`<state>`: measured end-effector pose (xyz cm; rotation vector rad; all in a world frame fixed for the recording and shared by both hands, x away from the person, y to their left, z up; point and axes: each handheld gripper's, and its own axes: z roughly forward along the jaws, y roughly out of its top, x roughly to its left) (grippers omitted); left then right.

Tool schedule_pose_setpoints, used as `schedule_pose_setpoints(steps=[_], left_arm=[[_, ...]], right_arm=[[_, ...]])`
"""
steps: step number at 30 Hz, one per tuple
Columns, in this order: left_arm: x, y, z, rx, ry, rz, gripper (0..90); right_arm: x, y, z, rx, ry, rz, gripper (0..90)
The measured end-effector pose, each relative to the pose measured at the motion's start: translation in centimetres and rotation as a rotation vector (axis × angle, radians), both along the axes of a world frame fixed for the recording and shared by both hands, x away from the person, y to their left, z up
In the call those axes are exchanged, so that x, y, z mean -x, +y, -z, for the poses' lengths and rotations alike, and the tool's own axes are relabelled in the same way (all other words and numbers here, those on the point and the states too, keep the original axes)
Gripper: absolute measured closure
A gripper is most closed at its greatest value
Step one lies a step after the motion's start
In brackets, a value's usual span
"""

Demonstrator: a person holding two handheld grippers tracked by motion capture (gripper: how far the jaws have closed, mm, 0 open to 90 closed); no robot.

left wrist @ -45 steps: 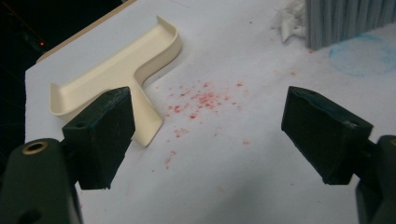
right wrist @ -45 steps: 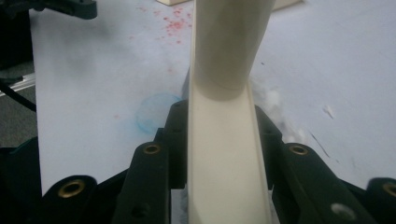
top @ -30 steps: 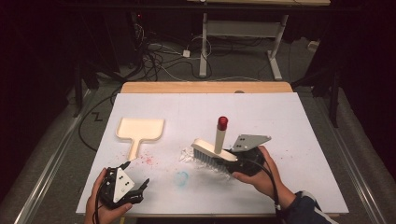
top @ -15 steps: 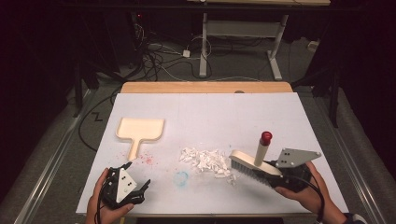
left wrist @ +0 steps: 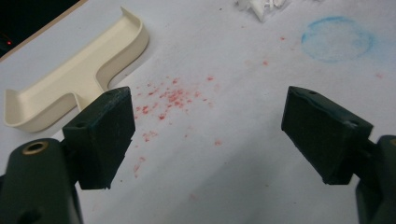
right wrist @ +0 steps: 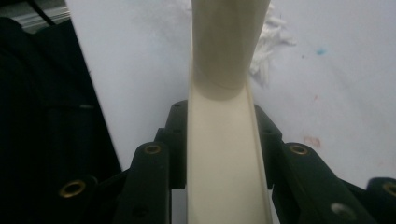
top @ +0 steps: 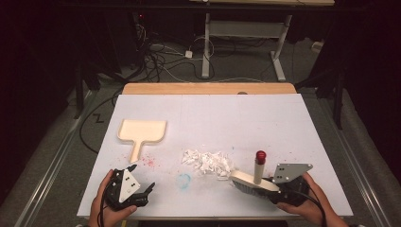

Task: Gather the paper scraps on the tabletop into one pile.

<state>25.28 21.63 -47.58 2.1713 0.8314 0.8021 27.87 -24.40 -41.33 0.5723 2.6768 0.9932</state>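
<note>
**Brush held by right tongs at the desk's near edge, left tongs idle**

White desk [top: 265, 118] top, dark floor with cables behind the far edge. Dustpan [top: 141, 131], cream, lies flat toward the left edge, handle pointing at the near edge. Red specks [top: 150, 161] on the surface just beside the handle end; a faint blue ring [top: 183, 179] nearer the middle of the near edge. Pile of white scraps [top: 208, 161] at about the middle of the desk's near half.

Right tongs [right wrist: 219, 140] pinch the brush [top: 250, 180] by its cream body, jaws pressed against both sides. Brush sits near the near right corner, just beside the right end of the scraps; its handle stands up, red cap on top. Whether the bristles touch the scraps cannot be told.

Left tongs [left wrist: 205, 135] spread wide, nothing between them, held low near the near left corner. They aim across the red specks, dustpan handle just beyond the left jaw.
</note>
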Motion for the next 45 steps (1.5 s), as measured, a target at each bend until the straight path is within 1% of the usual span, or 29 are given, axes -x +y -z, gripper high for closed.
schedule_pose_setpoints(steps=[1,2,3,6,7,8,9,11,12,13,14,16,18,19,22,26,29,30,32,33,35,36,37,38,41,42,43,44,45], left_arm=[[0.0,0.0,0.0,-0.001,0.0,0.001,16.5],[0.0,0.0,0.0,-0.002,0.0,0.0,16.5],[0.0,0.0,0.0,-0.002,0.002,0.001,16.5],[0.0,0.0,0.1,-0.004,0.003,0.0,16.5],[0.0,-0.1,0.1,-0.007,0.003,0.001,16.5],[0.0,-0.1,0.1,-0.008,0.002,0.002,16.5],[0.0,-0.1,0.1,-0.009,0.002,0.002,16.5],[0.0,-0.2,0.1,-0.014,0.002,0.005,16.5],[0.0,-0.2,0.1,-0.012,0.012,0.002,16.5],[0.0,-0.2,0.2,-0.014,0.012,0.003,16.5],[0.1,-0.2,0.2,-0.014,0.012,0.004,16.5],[0.1,-0.2,0.2,-0.016,0.012,0.005,16.5],[0.1,-0.1,0.2,-0.017,0.014,0.001,16.5],[0.1,-0.1,0.2,-0.021,0.004,0.004,16.5],[0.1,-0.1,0.2,-0.022,0.003,0.001,16.5],[0.1,-0.1,0.2,-0.024,0.002,0.001,16.6],[0.1,-0.2,0.2,-0.024,0.014,-0.002,16.5],[0.1,-0.2,0.2,-0.023,0.015,-0.001,16.5],[0.0,-0.2,0.2,-0.023,0.015,0.001,16.5],[0.0,-0.3,0.2,-0.024,0.015,0.002,16.5],[0.0,-0.3,0.2,-0.025,0.014,0.003,16.5],[0.0,-0.3,0.2,-0.024,0.014,0.004,16.5],[0.0,-0.3,0.2,-0.026,0.014,0.005,16.5],[0.0,-0.3,0.2,-0.025,0.013,0.005,16.5],[0.0,-0.4,0.2,-0.028,0.015,0.008,16.6],[0.0,-0.4,0.2,-0.027,0.015,0.009,16.6],[0.0,-0.4,0.3,-0.028,0.015,0.01,16.6],[0.0,-0.4,0.3,-0.028,0.016,0.011,16.7],[0.0,-0.5,0.3,-0.027,0.016,0.013,16.7]], right_arm=[[-0.4,0.7,0.2,-0.008,-0.007,0.005,68.3],[-0.4,0.7,0.2,-0.008,-0.007,0.005,68.3],[-1.0,1.4,0.3,-0.012,-0.023,0.012,68.3],[-1.5,2.0,0.3,-0.023,-0.037,0.017,68.3],[-1.8,2.3,0.3,-0.027,-0.041,0.017,68.3],[-2.3,3.0,0.3,-0.027,-0.067,0.013,68.3],[-2.3,3.0,0.3,-0.027,-0.067,0.013,68.3],[-3.2,4.2,0.3,-0.033,-0.085,0.007,68.3],[-3.2,4.2,0.3,-0.033,-0.085,0.007,68.3],[-3.4,4.6,0.3,-0.038,-0.097,0.013,68.3],[-3.8,4.9,0.1,-0.06,-0.094,0.013,68.2],[-3.9,4.8,-0.2,-0.081,-0.103,0.036,68.2],[-3.9,4.5,-0.4,-0.095,-0.104,0.039,68.1],[-3.8,4.2,-0.6,-0.113,-0.108,0.052,68.1],[-3.5,3.4,-1.5,-0.164,-0.12,0.081,68.2],[-3.1,2.3,-2.6,-0.205,-0.141,0.113,68.1],[-3.0,1.6,-3.0,-0.201,-0.158,0.149,68.1],[-3.2,1.3,-2.8,-0.187,-0.17,0.201,68.1],[-3.7,1.2,-2.2,-0.151,-0.196,0.255,68.1],[-3.7,1.2,-2.2,-0.151,-0.196,0.255,68.1],[-4.4,1.3,-1.2,-0.106,-0.209,0.321,68.1],[-4.7,1.3,-0.6,-0.094,-0.206,0.349,68.1],[-5.2,1.6,0.5,-0.074,-0.188,0.387,68.1],[-5.2,1.6,0.5,-0.074,-0.188,0.387,68.1],[-5.5,2.5,1.6,-0.045,-0.205,0.413,68.2],[-5.6,3.1,1.8,-0.06,-0.199,0.422,68.2],[-5.6,3.1,1.8,-0.06,-0.199,0.422,68.2],[-5.6,4.0,2.0,-0.058,-0.206,0.425,68.2],[-5.6,4.0,2.0,-0.058,-0.206,0.425,68.2]])
